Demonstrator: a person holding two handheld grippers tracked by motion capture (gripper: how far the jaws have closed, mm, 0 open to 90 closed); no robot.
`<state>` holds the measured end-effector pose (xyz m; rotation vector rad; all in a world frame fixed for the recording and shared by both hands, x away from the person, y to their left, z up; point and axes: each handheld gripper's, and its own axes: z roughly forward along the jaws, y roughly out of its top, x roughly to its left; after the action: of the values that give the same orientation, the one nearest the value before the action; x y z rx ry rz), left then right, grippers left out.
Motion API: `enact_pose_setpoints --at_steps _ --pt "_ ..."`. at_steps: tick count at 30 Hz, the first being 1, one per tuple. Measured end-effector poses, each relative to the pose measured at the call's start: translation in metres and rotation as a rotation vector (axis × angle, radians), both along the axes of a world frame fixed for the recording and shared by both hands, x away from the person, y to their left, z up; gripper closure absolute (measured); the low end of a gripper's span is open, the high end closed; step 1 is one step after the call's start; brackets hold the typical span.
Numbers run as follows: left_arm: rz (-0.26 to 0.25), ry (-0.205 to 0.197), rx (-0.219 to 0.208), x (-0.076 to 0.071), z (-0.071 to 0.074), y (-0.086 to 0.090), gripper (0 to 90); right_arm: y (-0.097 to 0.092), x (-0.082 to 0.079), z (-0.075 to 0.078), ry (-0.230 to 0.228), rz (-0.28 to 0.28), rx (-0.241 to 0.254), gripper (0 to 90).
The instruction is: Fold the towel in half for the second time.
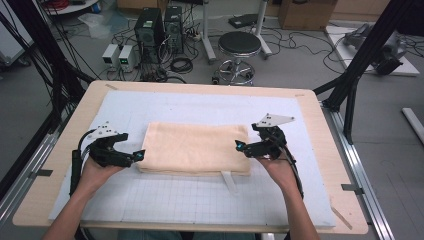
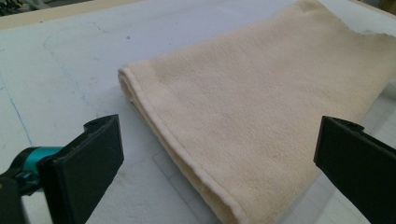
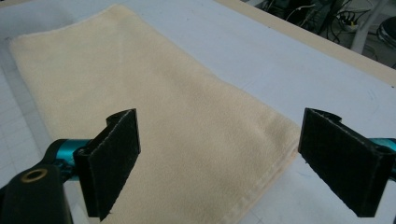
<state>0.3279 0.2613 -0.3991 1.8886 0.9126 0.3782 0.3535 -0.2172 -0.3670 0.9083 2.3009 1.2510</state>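
A robotics lab: beyond my left gripper (image 1: 138,155), past the far edge of the wooden table (image 1: 200,86), two computer towers (image 1: 160,27) and bench power supplies (image 1: 119,54) stand on a grey floor amid tangled cables (image 1: 182,64). Ahead of my right gripper (image 1: 239,146) sits a round black stool (image 1: 239,45), while black frame struts (image 1: 367,47) rise to its right, with cardboard boxes (image 1: 305,12) further back.

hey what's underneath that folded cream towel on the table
The folded cream terry towel lies flat on a white gridded mat, which covers the light wooden table. A white tab pokes out beneath its near edge. Anything between its folded layers is covered.
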Motion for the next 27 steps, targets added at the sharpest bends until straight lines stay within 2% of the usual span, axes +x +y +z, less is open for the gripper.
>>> enact_pose_setpoints --at_steps 12,15,19,22,27 --pt "-0.007 -0.01 -0.008 -0.015 -0.002 0.004 1.7 -0.008 -0.015 -0.008 -0.015 -0.004 -0.011 12.1" --pt "-0.012 -0.02 -0.001 -0.019 -0.001 0.006 1.8 -0.009 -0.019 -0.011 -0.013 -0.004 -0.005 12.0" --pt "-0.021 -0.031 -0.02 -0.025 0.001 0.008 1.7 -0.013 -0.025 -0.013 -0.015 -0.008 0.009 12.0" --pt "-0.027 -0.043 -0.018 -0.029 0.002 0.009 1.7 -0.015 -0.029 -0.017 -0.012 -0.004 0.005 11.9" --pt "-0.036 -0.037 -0.024 -0.037 0.002 0.01 1.8 -0.018 -0.037 -0.02 -0.017 -0.008 0.013 11.9"
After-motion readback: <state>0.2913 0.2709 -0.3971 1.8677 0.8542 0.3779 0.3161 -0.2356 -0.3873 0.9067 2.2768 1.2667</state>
